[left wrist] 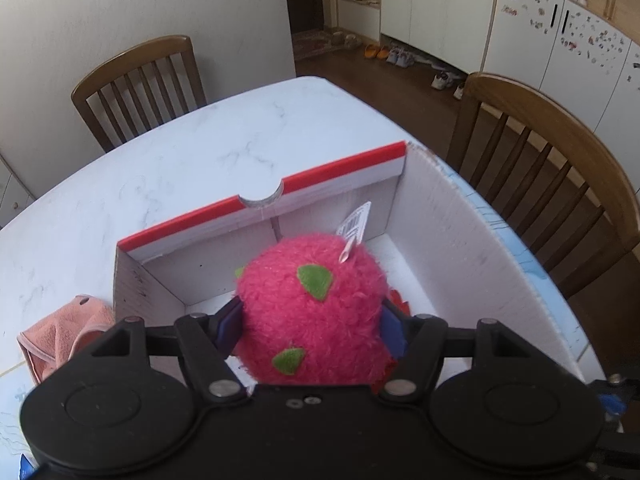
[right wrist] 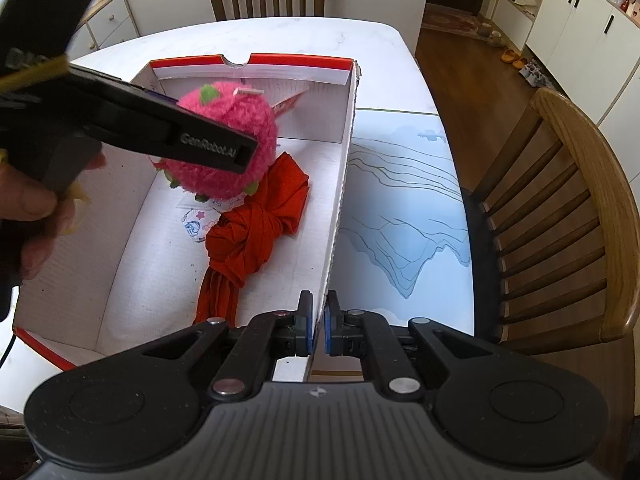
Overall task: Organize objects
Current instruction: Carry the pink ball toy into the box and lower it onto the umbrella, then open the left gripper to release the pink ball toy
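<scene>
Placing step: pink plush dragon fruit (left wrist: 308,312) is held by left tongs (left wrist: 310,326) over cardboard box (right wrist: 120,248) — release needed next. Box wall is pinched by right tongs (right wrist: 318,328).

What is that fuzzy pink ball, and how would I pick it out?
Look at the white cardboard box with the red rim on the marble table. Over its far end, the left gripper holds a round plush toy. It is shaggy hot pink with green leaf patches and a paper tag, unlike the knotted red cloth lying under it.
</scene>
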Action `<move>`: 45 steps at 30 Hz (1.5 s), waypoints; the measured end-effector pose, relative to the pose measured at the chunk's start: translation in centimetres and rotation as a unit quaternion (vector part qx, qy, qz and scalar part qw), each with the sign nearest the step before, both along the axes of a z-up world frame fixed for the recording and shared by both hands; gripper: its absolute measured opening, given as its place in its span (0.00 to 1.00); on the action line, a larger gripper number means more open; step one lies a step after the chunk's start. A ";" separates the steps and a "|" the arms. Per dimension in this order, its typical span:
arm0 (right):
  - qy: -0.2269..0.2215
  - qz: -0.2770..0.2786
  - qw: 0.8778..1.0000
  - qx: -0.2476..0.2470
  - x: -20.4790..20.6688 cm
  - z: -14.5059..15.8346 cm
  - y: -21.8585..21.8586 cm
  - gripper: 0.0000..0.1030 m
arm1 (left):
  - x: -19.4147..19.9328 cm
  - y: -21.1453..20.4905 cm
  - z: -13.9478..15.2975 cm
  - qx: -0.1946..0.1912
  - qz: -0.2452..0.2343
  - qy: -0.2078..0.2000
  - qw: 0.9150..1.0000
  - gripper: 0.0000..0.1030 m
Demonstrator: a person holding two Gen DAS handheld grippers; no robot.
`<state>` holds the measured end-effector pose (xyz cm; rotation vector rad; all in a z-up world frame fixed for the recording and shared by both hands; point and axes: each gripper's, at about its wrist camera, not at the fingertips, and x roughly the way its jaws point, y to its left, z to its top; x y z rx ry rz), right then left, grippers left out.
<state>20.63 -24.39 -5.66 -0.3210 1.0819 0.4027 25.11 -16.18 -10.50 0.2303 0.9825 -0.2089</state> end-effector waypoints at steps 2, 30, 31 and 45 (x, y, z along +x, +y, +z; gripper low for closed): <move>0.000 0.000 1.000 0.000 0.0 0.0 0.0 0.05 | 0.2 0.0 -0.4 0.004 0.001 0.004 1.000 0.65; 0.002 -0.007 1.000 0.002 0.0 -0.1 -0.1 0.05 | 0.4 1.3 -0.5 -0.012 0.004 0.021 1.000 0.79; 0.002 -0.008 1.000 0.002 0.0 -0.1 -0.1 0.05 | 0.3 1.4 -0.3 -0.015 0.004 0.019 1.000 0.79; 0.002 -0.015 1.000 -0.001 -0.2 -0.2 -0.1 0.04 | -2.2 3.7 4.2 -0.066 -0.002 -0.016 0.998 0.84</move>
